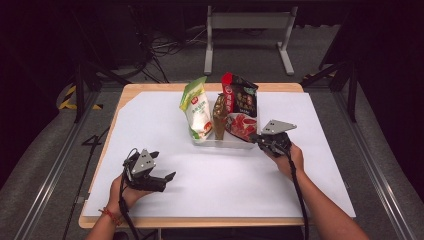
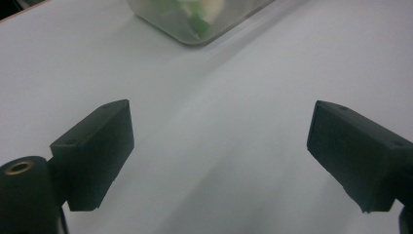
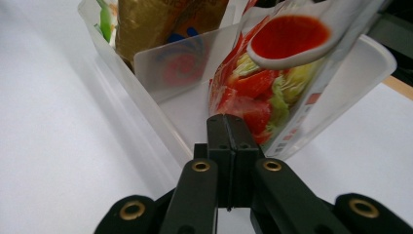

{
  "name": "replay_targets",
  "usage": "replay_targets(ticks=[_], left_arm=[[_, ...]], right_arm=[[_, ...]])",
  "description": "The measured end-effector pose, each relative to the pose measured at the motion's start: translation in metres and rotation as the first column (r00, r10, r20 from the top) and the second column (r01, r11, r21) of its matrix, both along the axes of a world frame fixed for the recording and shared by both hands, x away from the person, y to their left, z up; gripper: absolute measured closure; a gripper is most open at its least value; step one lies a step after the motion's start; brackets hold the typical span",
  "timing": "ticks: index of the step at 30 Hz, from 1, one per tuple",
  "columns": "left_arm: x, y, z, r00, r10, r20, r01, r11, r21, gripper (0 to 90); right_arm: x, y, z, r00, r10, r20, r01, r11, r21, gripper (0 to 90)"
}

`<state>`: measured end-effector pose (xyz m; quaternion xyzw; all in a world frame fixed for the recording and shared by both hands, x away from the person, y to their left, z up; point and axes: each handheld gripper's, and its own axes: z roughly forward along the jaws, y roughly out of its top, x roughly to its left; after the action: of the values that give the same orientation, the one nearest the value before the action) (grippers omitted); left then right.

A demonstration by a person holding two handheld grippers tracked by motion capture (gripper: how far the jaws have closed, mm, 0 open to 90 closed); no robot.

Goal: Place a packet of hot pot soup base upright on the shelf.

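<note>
Three packets stand upright in the clear plastic bin (image 1: 248, 144) near the middle of the white sheet (image 1: 215, 175): a green-and-white bag (image 1: 196, 109), a gold pouch (image 1: 219, 117) and a red packet (image 1: 240, 107). I read my right gripper (image 1: 256, 138) as closed, jaws pressed together at the bin's right wall beside the red packet; whether they pinch anything I cannot tell. My left gripper (image 1: 168, 178) is open, holding nothing, well apart from the bin.

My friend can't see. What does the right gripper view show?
The right tool, its black jaws shut together, points at the bottom corner of a red-and-white food packet standing in a clear plastic bin on a white table. A gold packet stands farther back in the bin.
</note>
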<state>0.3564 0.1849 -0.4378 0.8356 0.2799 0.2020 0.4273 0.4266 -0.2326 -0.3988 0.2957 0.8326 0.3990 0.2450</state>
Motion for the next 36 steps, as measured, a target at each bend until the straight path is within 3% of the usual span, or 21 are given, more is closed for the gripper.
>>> replay_targets(ticks=[5,9,14,26,28,34,36], left_arm=[[0.0,0.002,0.0,1.0,0.009,-0.002,-0.01,0.9999,-0.008,10.6],[0.0,0.0,0.0,1.0,0.0,-0.001,0.0,1.0,-0.001,10.6],[0.0,-0.001,0.0,1.0,-0.003,0.004,0.003,1.0,0.002,10.6],[0.001,-0.001,0.0,1.0,-0.003,-0.004,0.003,1.0,-0.004,10.6],[0.001,-0.001,-0.001,1.0,-0.003,-0.006,0.003,1.0,-0.004,10.6],[0.001,-0.001,0.0,1.0,0.001,-0.004,-0.001,1.0,-0.006,10.6],[0.001,-0.001,-0.001,1.0,0.001,-0.005,-0.001,1.0,-0.006,10.6]], right_arm=[[-0.007,0.001,0.001,0.9998,-0.018,0.011,0.018,1.0,-0.008,90.0],[-0.011,-0.006,0.001,0.9995,-0.03,-0.005,0.03,0.999,-0.013,90.0],[-0.014,-0.006,0.0,0.999,-0.041,0.015,0.041,0.999,-0.025,90.0],[0.0,0.005,-0.009,0.9963,-0.083,-0.021,0.083,0.997,-0.011,90.0],[0.0,0.007,-0.009,0.9963,-0.085,-0.015,0.085,0.996,-0.025,90.0],[-0.004,0.006,-0.004,0.9969,-0.079,-0.008,0.079,0.997,0.004,87.1],[-0.007,0.007,-0.002,0.997,-0.078,0.003,0.078,0.997,-0.006,87.5]])
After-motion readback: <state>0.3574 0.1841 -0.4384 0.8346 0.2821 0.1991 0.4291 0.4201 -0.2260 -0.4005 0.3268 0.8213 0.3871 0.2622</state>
